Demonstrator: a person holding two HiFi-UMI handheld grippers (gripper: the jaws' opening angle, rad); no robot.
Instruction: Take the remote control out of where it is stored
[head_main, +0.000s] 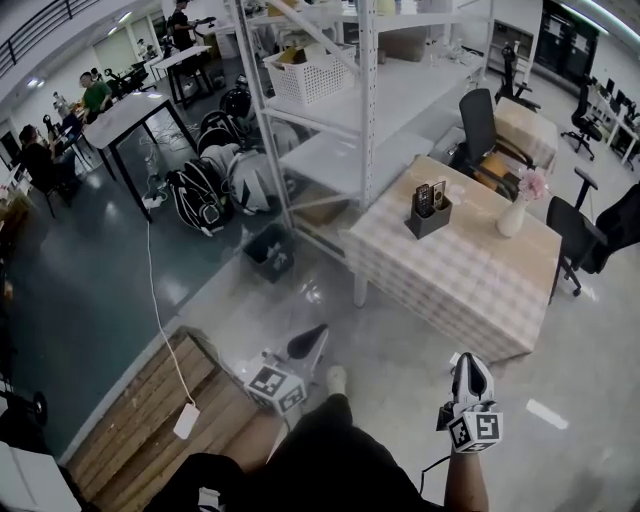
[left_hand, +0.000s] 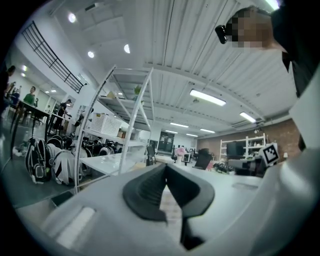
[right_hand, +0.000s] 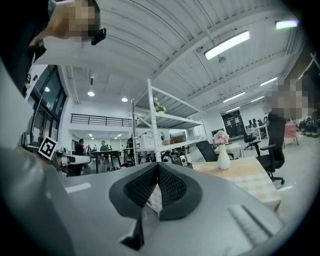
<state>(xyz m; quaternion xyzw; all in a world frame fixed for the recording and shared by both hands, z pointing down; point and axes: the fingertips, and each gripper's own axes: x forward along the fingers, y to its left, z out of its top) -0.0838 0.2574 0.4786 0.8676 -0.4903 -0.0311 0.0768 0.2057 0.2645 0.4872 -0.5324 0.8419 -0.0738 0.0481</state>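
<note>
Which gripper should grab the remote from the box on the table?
Probably the right gripper: it is nearer the table and the holder with the remote. The left gripper is farther off. Both have shut, empty jaws.

Your left gripper (head_main: 316, 334) and right gripper (head_main: 469, 362) are white with black pads (right_hand: 172, 187). Each cube (head_main: 275, 388) carries black-and-white square markers. The table (head_main: 470, 290) wears a pale beige-and-white checked cloth. The holder (head_main: 430, 222) on it is dark grey, and the remote control (head_main: 424, 198) in it is black. The vase (head_main: 512, 220) is white, its flowers (head_main: 533, 183) pink. The shelving (head_main: 366, 120) is white, the floor (head_main: 400, 370) glossy grey and the chair (head_main: 478, 125) black.
</note>
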